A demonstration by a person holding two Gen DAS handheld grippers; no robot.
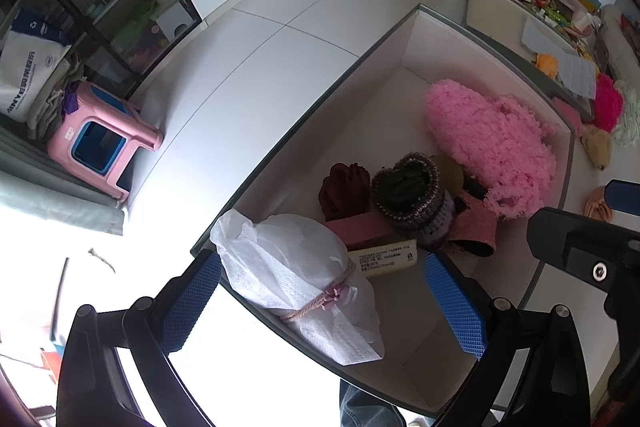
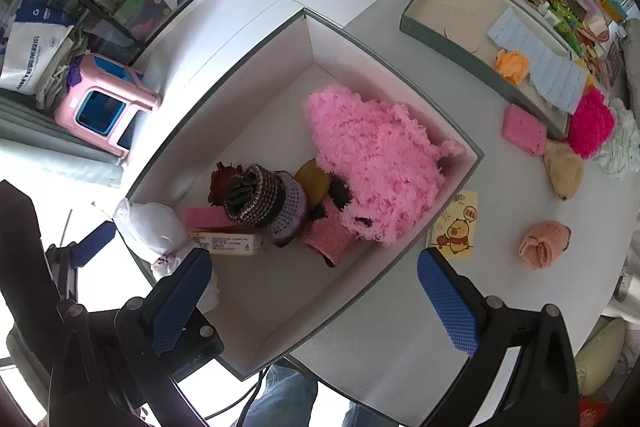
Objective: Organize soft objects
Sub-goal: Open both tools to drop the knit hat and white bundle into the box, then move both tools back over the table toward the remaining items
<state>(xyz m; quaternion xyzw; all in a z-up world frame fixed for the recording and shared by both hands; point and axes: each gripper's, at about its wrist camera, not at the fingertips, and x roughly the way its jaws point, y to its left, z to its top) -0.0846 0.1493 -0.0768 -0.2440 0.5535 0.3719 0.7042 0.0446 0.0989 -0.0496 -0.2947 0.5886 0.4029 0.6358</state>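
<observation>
1 box point(image 2: 276, 311), 2 pink sponges point(image 2: 524, 129)

the white round-edged bench point(image 2: 384, 339) carries a large open grey-rimmed box with white walls point(image 2: 400, 267) near its front edge. a shallow green-grey tray point(image 2: 448, 41) lies toward the far edge. loose on the bench's right part lie a pink rectangular sponge point(image 2: 524, 129), a tan plush lump point(image 2: 563, 171), a peach knitted ball point(image 2: 544, 245) and a yellow cartoon card point(image 2: 458, 227) just beside the box.
</observation>
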